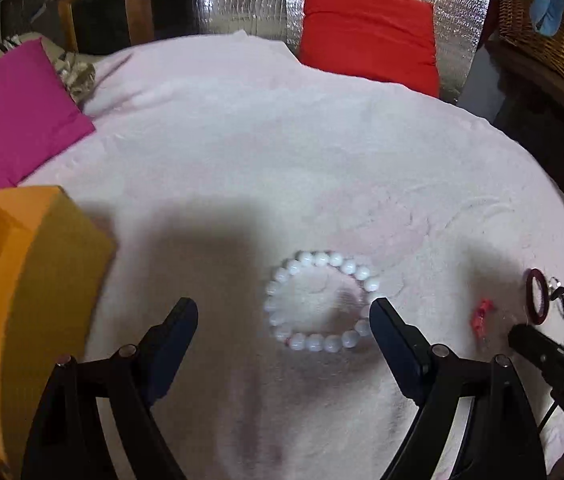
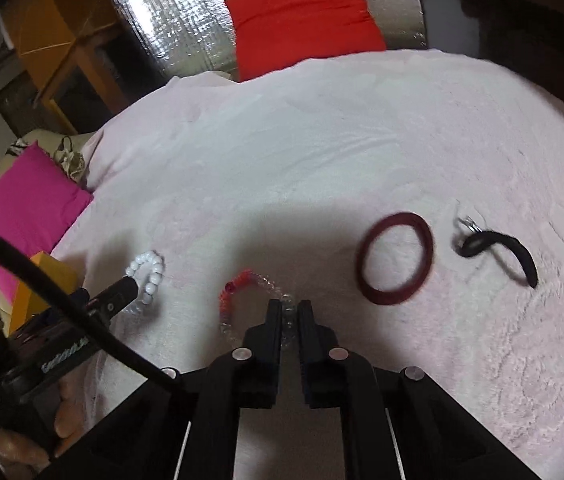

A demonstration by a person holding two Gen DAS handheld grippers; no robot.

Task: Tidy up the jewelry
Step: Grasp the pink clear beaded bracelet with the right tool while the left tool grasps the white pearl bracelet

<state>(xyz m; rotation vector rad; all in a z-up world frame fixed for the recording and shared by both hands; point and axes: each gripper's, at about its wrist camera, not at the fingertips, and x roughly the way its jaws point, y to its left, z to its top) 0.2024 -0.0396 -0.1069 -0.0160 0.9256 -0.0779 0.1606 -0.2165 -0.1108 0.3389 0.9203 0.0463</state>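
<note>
**Right tongs pinch the clear-and-red bracelet; left tongs gape over the white one**

In the left wrist view, the orange box [image 1: 22,280] at far left is cut off by the frame edge. The left tongs [image 1: 284,316] stand wide open, holding nothing; the white bead bracelet [image 1: 320,300] lies flat on the pink blanket [image 1: 282,140] between the tips, its right side just beside the right finger.

In the right wrist view, the right tongs [image 2: 290,312] are closed on the clear-and-red bead bracelet [image 2: 238,292], whose clear beads blur and partly vanish between the fingers. Its loop stretches up-left. Further right lie the dark red ring [image 2: 396,258] and a blurred black band [image 2: 498,250].
</note>
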